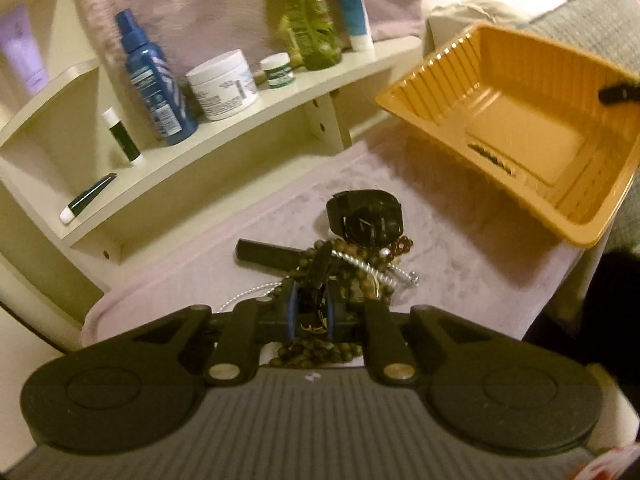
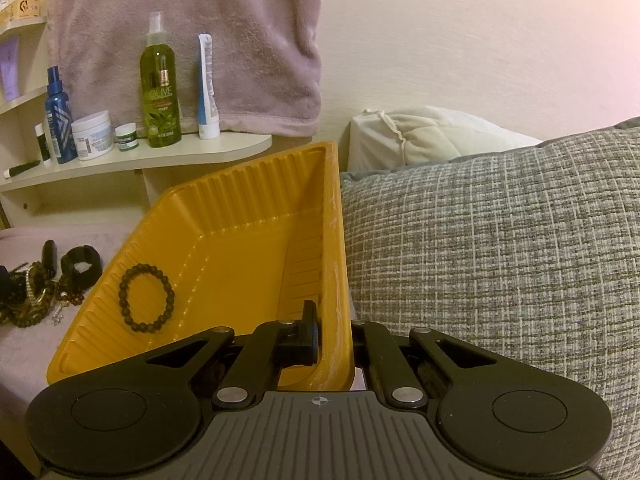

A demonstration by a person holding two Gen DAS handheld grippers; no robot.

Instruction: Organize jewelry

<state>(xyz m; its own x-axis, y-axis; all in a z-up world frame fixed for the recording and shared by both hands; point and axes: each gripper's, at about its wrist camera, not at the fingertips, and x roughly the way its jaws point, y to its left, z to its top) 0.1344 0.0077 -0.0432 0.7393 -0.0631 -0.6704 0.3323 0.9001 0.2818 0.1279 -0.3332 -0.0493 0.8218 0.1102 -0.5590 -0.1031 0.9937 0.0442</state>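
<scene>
A tangled jewelry pile (image 1: 352,276) lies on a pink cloth (image 1: 460,264): brown bead strands, a silver bracelet (image 1: 372,268) and a black watch (image 1: 368,220) at its far side. My left gripper (image 1: 312,304) is down in the pile, its blue pads pinched on a dark piece among the beads. An orange plastic tray (image 2: 224,240) is held tilted up to the right of the pile, with a dark bead bracelet (image 2: 146,298) inside. My right gripper (image 2: 334,320) is shut on the tray's right wall, one finger (image 2: 308,332) inside and the other hidden behind it.
A cream shelf (image 1: 248,120) behind the pile carries a blue spray bottle (image 1: 154,84), a white jar (image 1: 222,84), a green bottle (image 2: 160,92) and tubes. A grey woven cushion (image 2: 500,240) fills the right side. A pink towel (image 2: 192,20) hangs on the wall.
</scene>
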